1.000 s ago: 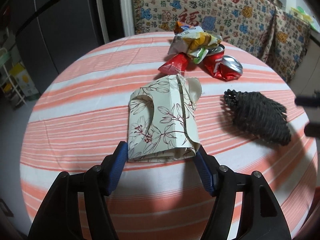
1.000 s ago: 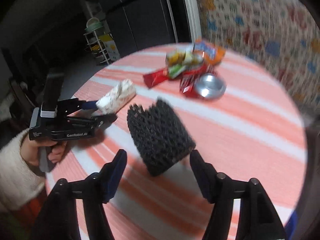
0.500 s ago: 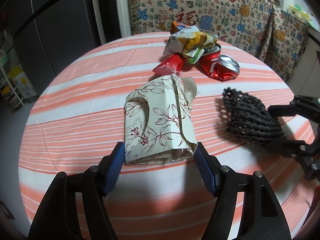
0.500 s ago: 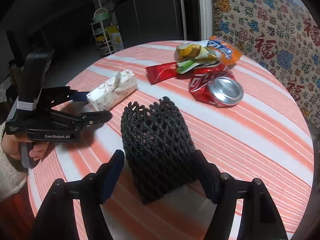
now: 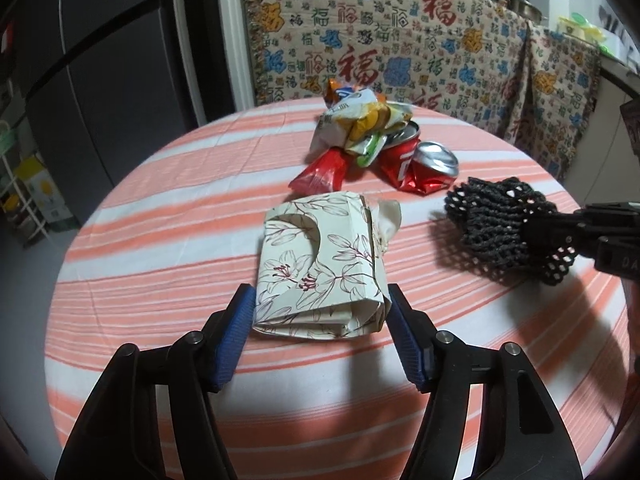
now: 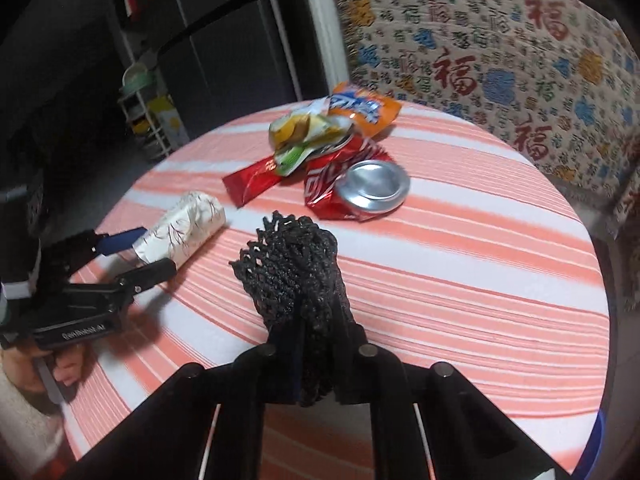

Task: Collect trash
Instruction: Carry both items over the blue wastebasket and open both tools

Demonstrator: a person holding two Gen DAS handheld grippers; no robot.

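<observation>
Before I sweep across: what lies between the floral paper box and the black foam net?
Only bare striped tablecloth separates floral paper box and black foam net, seen in the left wrist view.

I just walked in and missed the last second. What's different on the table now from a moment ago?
The right gripper has just closed on the black foam net, squeezing it narrow. The left gripper has closed in slightly around the floral paper packet, which lies between its jaws. The crushed red can and snack wrappers stayed put.
</observation>
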